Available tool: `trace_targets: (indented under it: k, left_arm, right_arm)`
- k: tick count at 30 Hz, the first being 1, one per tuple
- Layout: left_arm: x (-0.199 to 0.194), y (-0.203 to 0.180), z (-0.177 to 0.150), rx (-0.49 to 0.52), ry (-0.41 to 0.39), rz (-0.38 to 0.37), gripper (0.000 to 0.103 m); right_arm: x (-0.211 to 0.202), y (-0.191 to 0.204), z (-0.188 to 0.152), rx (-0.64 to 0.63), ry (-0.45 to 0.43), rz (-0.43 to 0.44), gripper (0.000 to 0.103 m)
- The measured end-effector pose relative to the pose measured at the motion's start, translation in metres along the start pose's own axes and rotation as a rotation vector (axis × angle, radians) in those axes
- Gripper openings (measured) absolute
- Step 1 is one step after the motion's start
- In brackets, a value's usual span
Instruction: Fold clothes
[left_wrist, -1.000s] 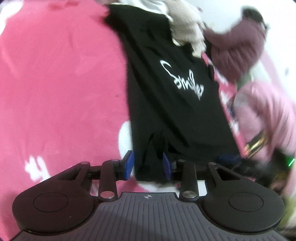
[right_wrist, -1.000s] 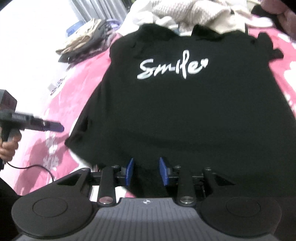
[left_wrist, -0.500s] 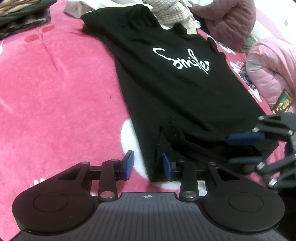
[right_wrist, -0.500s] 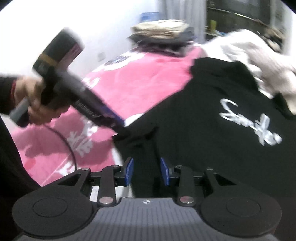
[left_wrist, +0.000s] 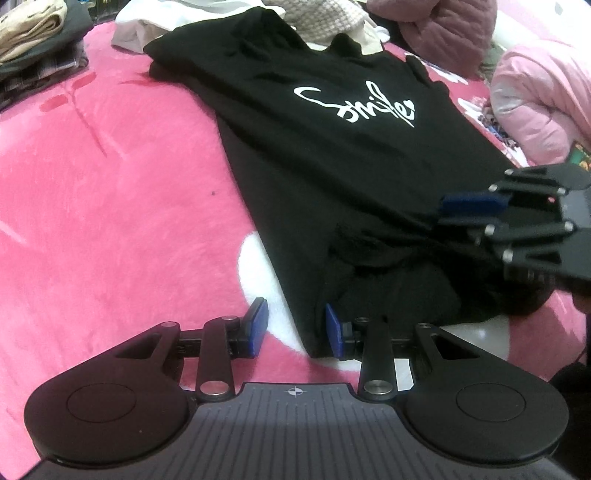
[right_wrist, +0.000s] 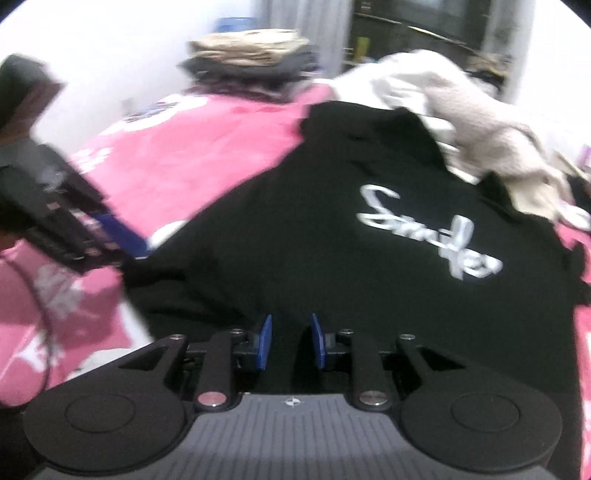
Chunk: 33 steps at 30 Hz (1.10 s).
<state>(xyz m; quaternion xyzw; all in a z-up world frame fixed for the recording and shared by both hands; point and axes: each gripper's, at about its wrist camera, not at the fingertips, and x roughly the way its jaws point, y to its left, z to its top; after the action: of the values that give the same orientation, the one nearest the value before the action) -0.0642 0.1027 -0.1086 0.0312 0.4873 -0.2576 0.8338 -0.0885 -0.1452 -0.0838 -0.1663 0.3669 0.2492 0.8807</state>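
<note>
While the black T-shirt (left_wrist: 332, 177) lies flat along the pink bed (left_wrist: 110, 184), collar toward the far clothes pile (left_wrist: 317, 18), its hem faces both grippers. Left gripper (left_wrist: 293, 330) gapes around the hem's corner; right gripper (right_wrist: 291, 341) stands narrowly parted, empty.

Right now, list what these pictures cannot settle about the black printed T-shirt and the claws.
- Left wrist view: right claw hides the black printed T-shirt hem corner; whether it grips is unclear.
- Right wrist view: motion blur smears left claw.
- Both views: claw bodies cover the near hem.
</note>
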Motion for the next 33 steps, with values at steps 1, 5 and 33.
trace_targets:
  k: [1, 5, 33]
  left_arm:
    - [0.000, 0.000, 0.000, 0.001, 0.000, 0.001, 0.034]
    - [0.001, -0.001, 0.000, -0.008, -0.003, 0.004, 0.034]
    - [0.005, -0.006, -0.003, 0.024, -0.011, 0.020, 0.035]
  right_arm:
    - [-0.002, -0.003, 0.000, 0.009, -0.004, -0.019, 0.025]
    - [-0.014, 0.006, 0.003, -0.024, -0.069, 0.032, 0.025]
    - [0.042, -0.028, 0.013, 0.440, -0.044, 0.400, 0.003]
